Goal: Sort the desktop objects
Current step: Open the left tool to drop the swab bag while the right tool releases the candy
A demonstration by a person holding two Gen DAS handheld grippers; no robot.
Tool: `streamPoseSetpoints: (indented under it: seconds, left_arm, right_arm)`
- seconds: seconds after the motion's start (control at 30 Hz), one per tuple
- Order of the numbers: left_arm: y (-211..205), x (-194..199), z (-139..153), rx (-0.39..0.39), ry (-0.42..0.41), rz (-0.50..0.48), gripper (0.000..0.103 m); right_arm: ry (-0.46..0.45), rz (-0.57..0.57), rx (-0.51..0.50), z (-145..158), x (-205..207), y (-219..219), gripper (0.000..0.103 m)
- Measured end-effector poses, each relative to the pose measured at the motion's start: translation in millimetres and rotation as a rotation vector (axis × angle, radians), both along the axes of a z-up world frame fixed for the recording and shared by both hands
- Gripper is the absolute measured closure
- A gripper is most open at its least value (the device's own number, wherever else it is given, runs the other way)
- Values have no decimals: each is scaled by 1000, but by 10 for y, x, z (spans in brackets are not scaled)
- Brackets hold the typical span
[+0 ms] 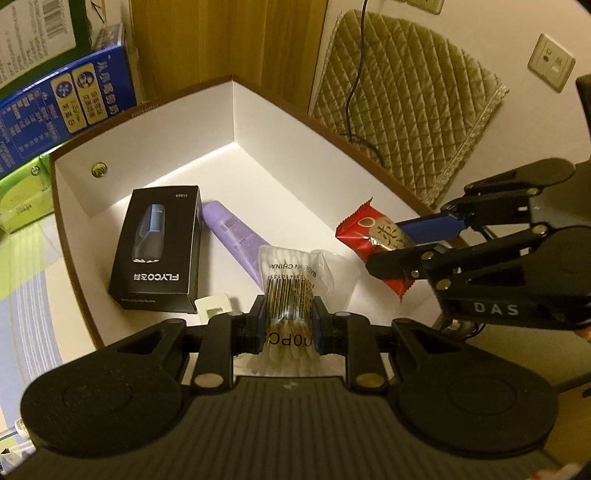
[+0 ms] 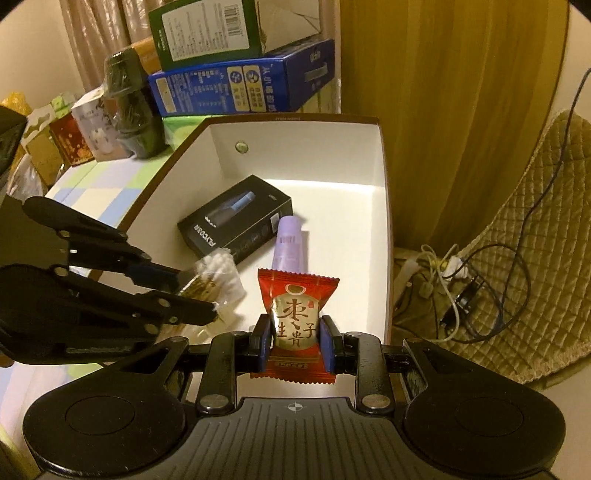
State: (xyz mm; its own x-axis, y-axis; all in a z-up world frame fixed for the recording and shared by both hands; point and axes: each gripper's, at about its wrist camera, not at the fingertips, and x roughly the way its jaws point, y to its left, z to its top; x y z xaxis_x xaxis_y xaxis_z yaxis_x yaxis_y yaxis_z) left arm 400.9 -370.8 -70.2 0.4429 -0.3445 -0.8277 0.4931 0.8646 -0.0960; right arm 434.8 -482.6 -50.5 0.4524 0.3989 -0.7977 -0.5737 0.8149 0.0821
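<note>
A white box with a brown rim (image 1: 236,79) (image 2: 295,119) lies below both grippers. On its floor are a black FLYCO carton (image 1: 159,251) (image 2: 236,218) and a purple tube (image 1: 236,236) (image 2: 290,243). My left gripper (image 1: 287,314) is shut on a clear bag of cotton swabs (image 1: 291,273) (image 2: 218,278), held over the box's near part. My right gripper (image 2: 295,343) is shut on a red snack packet (image 2: 295,310) (image 1: 373,236), held over the box's right side. The two grippers hang side by side, a little apart.
Blue (image 1: 66,107) (image 2: 243,86) and green (image 2: 207,26) cartons are stacked behind the box, with a dark bottle (image 2: 129,107) to the left. A quilted olive cushion (image 1: 406,99) (image 2: 535,221) and tangled cables (image 2: 454,284) lie to the right. A checked cloth (image 2: 103,184) covers the table.
</note>
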Motion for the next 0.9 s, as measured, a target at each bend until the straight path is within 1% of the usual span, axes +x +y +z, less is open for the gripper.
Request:
streamPoseSetpoints:
  seconds: [0.27,0.37,0.8,0.83,0.9]
  left_arm:
    - [-33,62,-90,20,40,-18,80]
    - [4,64,-81,36,31,-13,72]
    - [181,78,-56,80,26,12,67]
    - [191,75,-56,82,27,14,66]
    - [207,72,-52,84,25,18,60]
  right_arm:
    - [33,31,-31,-56,82,37,78]
    - [44,50,-43,-72,88,52,78]
    - [97,155,-81,-168,122,246,78]
    - [97,169,-85,-174,113,271,77]
    - [87,172,-95,-174,110,302,63]
